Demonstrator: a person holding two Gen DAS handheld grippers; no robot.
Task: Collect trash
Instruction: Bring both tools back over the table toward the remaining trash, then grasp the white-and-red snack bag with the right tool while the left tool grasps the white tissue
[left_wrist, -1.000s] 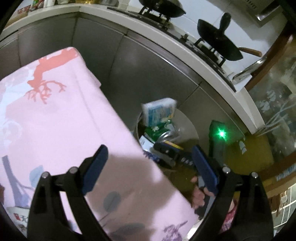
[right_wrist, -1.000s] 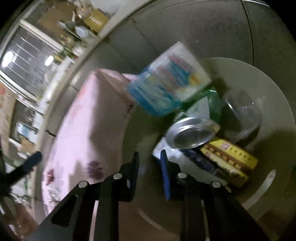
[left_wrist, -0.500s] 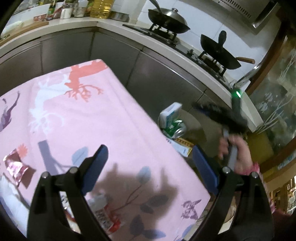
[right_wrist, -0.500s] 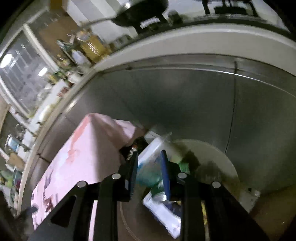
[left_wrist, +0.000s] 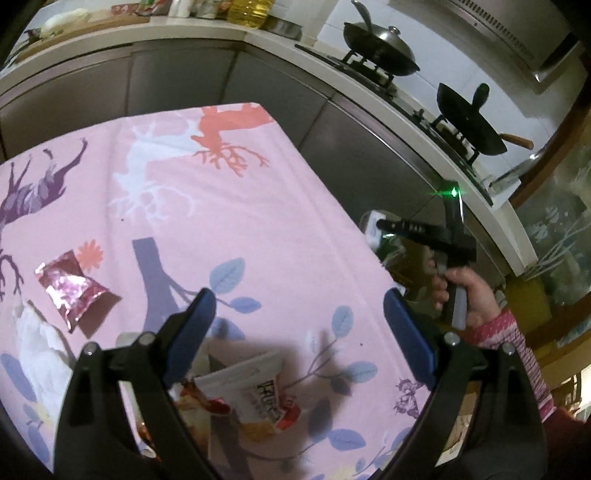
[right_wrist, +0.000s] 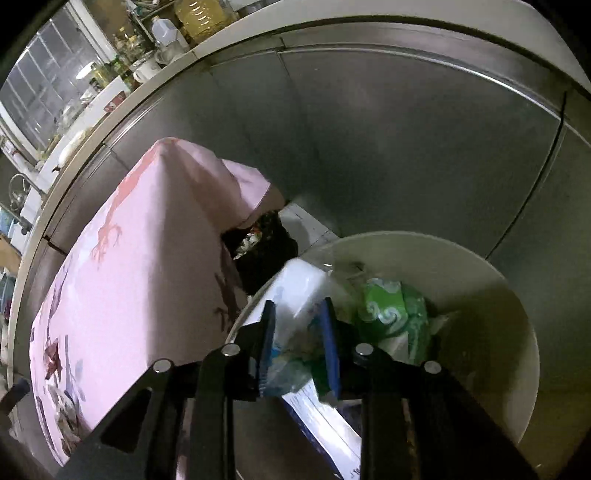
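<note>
My left gripper is open and empty above the pink tablecloth. Below it lies a white and red snack wrapper. A crumpled pink foil wrapper and a white tissue lie to the left. My right gripper hangs above the round white bin, jaws a small gap apart with nothing between them. It also shows in the left wrist view beside the table's right edge. The bin holds a white and blue packet, a green wrapper and other trash.
A steel cabinet front stands behind the bin. A black bag of rubbish sits between table and bin. Two woks sit on the stove at the counter. Bottles stand on the far counter.
My left gripper pulled back over the table, bringing the wrappers into view. My right gripper rose away from the bin after the blue and white packet dropped in, and its jaws opened slightly.
</note>
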